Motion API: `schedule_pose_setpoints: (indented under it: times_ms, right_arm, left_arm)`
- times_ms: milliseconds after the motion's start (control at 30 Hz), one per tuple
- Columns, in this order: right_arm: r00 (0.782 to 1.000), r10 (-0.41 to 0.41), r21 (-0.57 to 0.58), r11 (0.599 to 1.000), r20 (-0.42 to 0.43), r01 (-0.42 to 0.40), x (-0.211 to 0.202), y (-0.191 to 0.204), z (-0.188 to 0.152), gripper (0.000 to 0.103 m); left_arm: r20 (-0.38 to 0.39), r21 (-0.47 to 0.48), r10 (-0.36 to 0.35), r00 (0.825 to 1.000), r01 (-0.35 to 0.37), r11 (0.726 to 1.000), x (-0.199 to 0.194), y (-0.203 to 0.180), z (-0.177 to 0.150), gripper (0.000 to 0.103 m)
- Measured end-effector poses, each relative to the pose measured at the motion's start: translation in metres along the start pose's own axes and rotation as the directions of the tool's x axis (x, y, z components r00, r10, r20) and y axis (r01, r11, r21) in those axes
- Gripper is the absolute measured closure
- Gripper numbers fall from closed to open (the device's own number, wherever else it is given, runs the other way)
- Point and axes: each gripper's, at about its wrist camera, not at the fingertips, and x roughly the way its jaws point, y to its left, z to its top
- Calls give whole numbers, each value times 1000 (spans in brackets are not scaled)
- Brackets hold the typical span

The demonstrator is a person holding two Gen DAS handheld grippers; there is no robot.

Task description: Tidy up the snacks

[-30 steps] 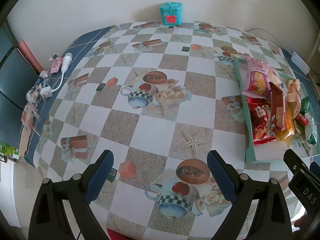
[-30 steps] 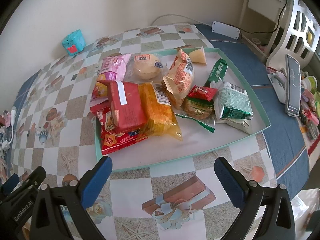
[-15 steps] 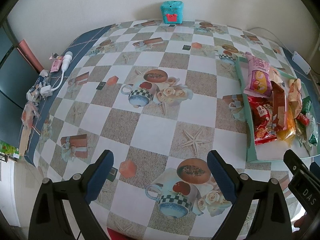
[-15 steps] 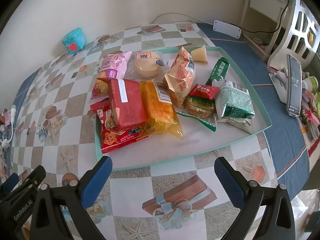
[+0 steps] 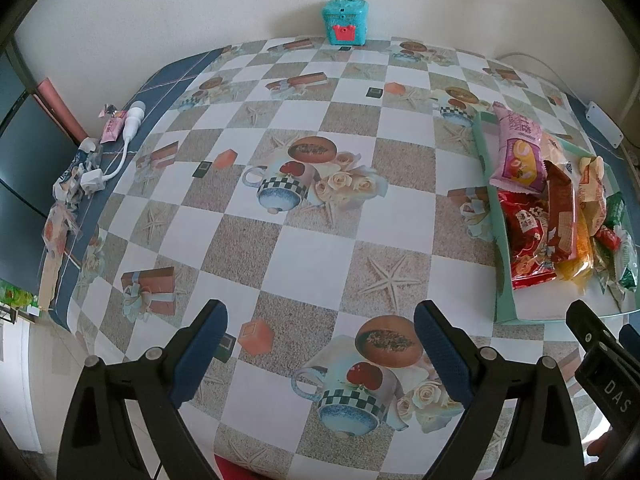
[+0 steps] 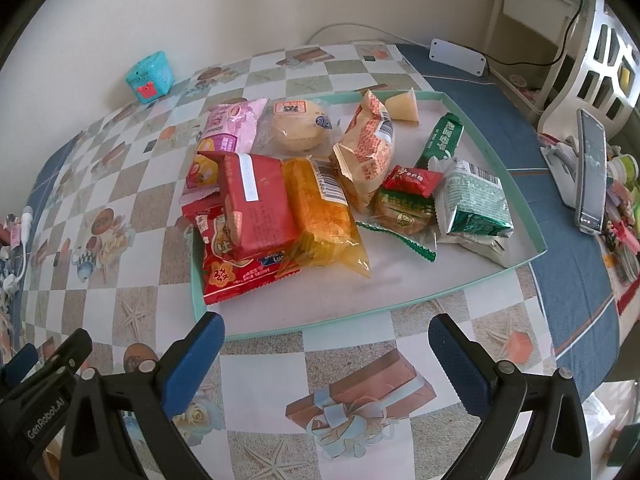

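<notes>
A mint-green tray (image 6: 472,286) on the checkered tablecloth holds several snack packs: a red pack (image 6: 256,204), an orange pack (image 6: 324,216), a pink pack (image 6: 232,124), a round bun (image 6: 300,126), a tan bag (image 6: 368,148) and green packs (image 6: 472,204). My right gripper (image 6: 326,340) hovers open just in front of the tray's near rim, with nothing between its fingers. My left gripper (image 5: 320,328) stands open over the bare cloth, left of the tray (image 5: 502,280). The same snacks (image 5: 540,216) show at that view's right edge.
A teal cube toy (image 5: 344,22) sits at the far edge by the wall. A white charger and wrappers (image 5: 92,168) lie on the table's left edge. A phone on a stand (image 6: 590,172) and clutter are at the right. A white power strip (image 6: 458,56) lies behind the tray.
</notes>
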Motion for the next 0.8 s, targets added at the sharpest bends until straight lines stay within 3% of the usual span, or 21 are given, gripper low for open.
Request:
schedule_pose_setpoints:
  times_ms: [600, 800]
  right_arm:
    - [1000, 0, 0, 1000, -2, 0, 1, 1, -1, 0]
    - [1000, 1, -1, 1000, -2, -1, 1, 1, 0, 0]
  left_arm:
    - [-3, 2, -5, 1000, 5, 1000, 1, 1, 0, 8]
    - [30, 18, -11, 999, 11, 1000, -5, -1, -1, 8]
